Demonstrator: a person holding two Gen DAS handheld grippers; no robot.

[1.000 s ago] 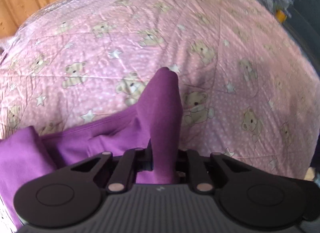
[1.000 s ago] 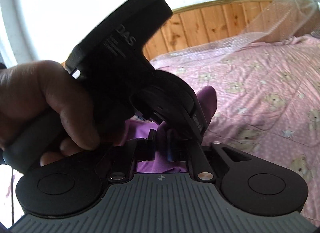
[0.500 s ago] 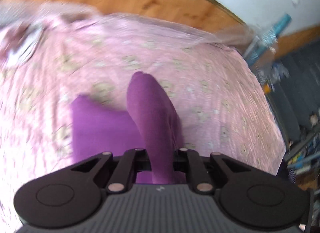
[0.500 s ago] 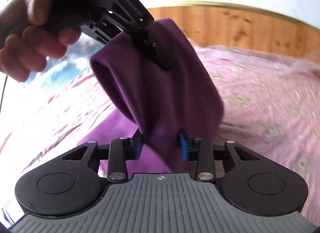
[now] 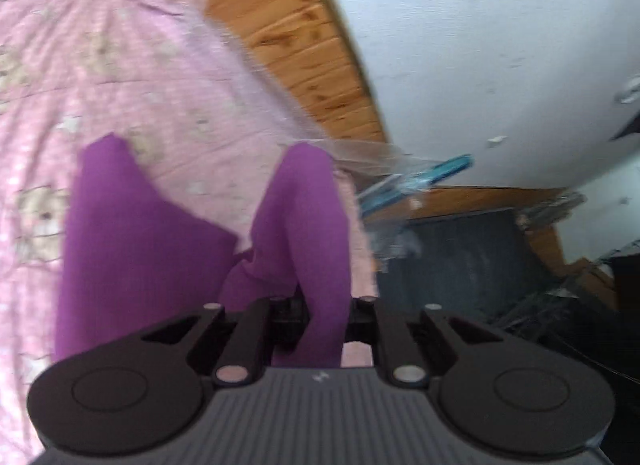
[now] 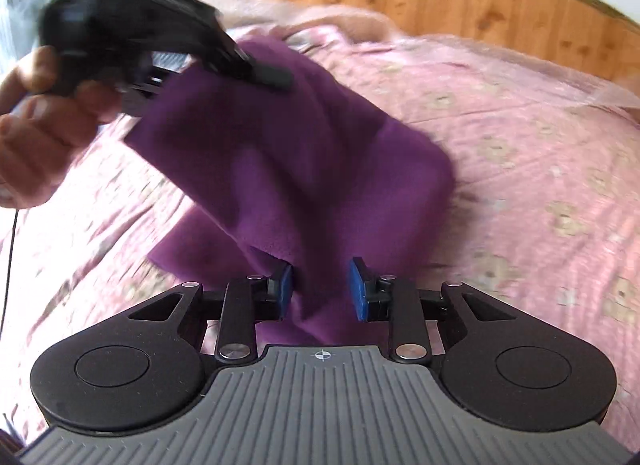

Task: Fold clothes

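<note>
The jaws of the left gripper (image 5: 320, 315) pinch the purple garment (image 6: 304, 153) while the right gripper (image 6: 320, 289) stands apart around another fold, lifting it above the bed (image 6: 520, 137) near the headboard edge, apparently mid-fold; next, lay it flat.

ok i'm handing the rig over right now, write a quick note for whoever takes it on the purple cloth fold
Left tool: shut on a bunched edge of the purple cloth, held up off the bed.
Right tool: cloth runs between its blue pads; whether they pinch it is hard to tell.
Cloth: spans between both tools, the rest trailing on the pink teddy-bear bedspread.
Done: cloth picked up at two points.
Left: probably bring the held edges over, lay it flat on the bed, release, smooth. No finished fold shows yet.
</note>
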